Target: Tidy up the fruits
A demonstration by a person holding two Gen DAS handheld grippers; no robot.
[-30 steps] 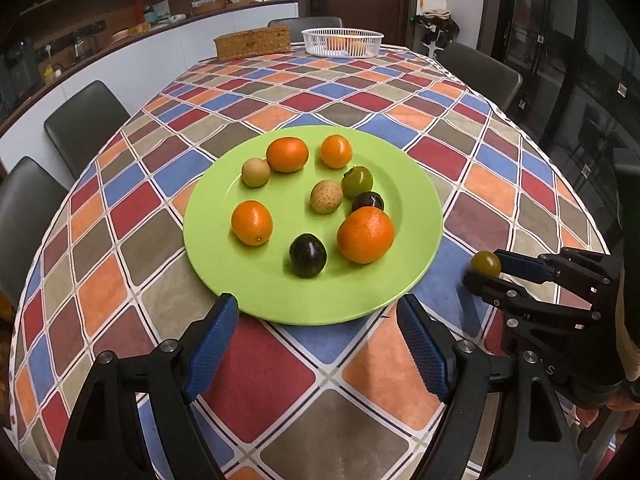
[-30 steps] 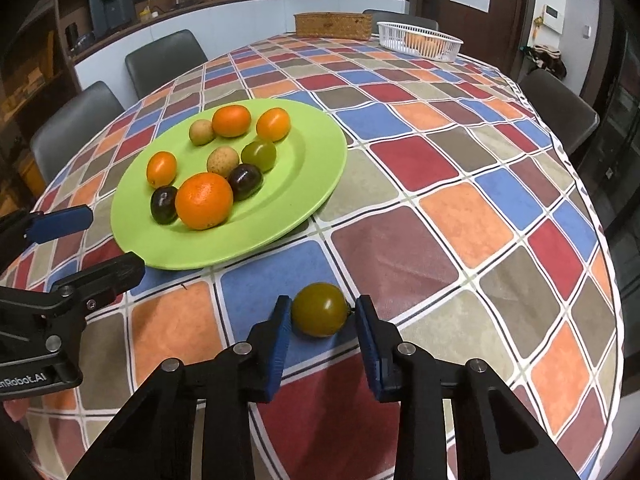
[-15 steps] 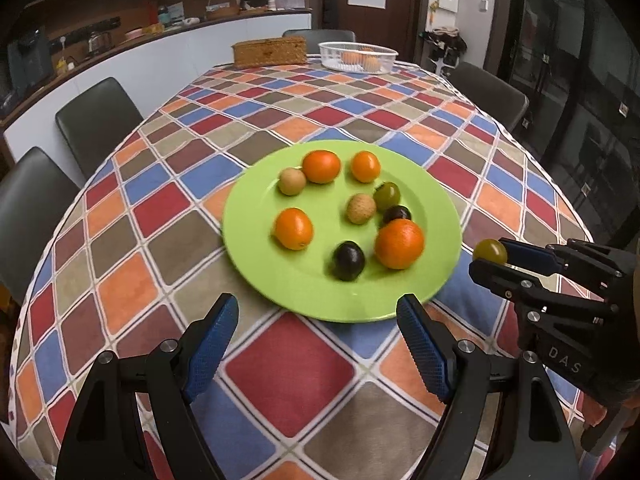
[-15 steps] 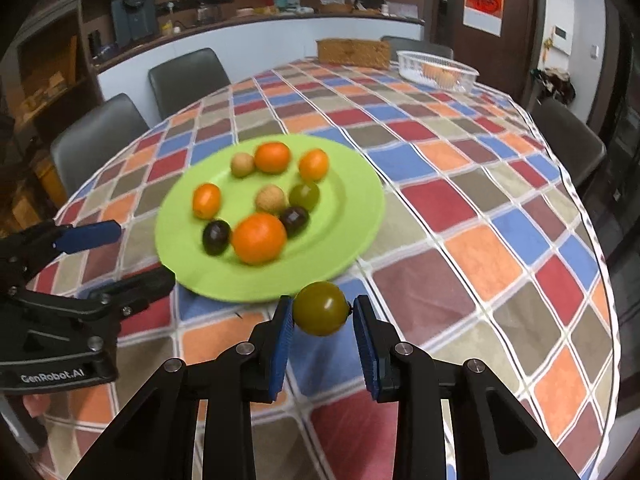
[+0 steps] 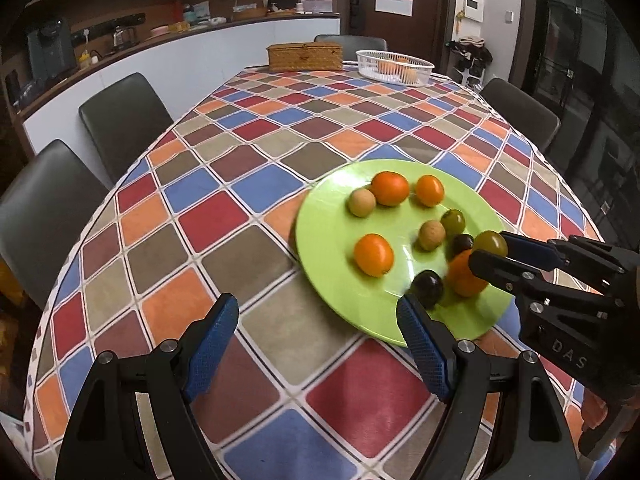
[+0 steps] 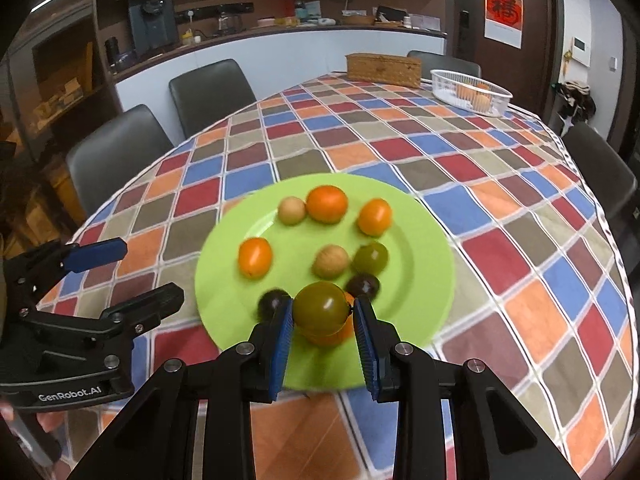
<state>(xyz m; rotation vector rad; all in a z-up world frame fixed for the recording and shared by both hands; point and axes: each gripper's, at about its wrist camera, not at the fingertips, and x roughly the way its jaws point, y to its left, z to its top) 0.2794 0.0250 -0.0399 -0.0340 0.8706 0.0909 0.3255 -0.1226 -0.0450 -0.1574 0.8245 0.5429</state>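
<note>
Right gripper [image 6: 322,316]: pinched on a green fruit [image 6: 321,311], which is carried above the near edge of the plate [image 6: 424,248], at about 6 o'clock on it.
Left gripper [image 5: 318,344]: spread wide with nothing between its pads, held over the worktop [image 5: 248,184] just off the plate's 7 o'clock edge.
Plate load: three small oranges, two tan fruits, a second green fruit [image 6: 371,258] and two dark plums [image 6: 363,286] are seen; a large orange [image 5: 464,280] lies directly beneath the carried fruit.
Step judged: the green fruit is being brought in to be set down on the plate.
Risk, release point: if it is let go here, the large orange would be struck and the round fruit could be sent rolling over the low rim onto the worktop.
Risk, crowding: free space is judged best at 8 o'clock; elsewhere the plums could be knocked by the descending fingers.
Risk, grip: a smooth round skin is held by two flat pads, so slip is possible if the grip is eased early.
</note>
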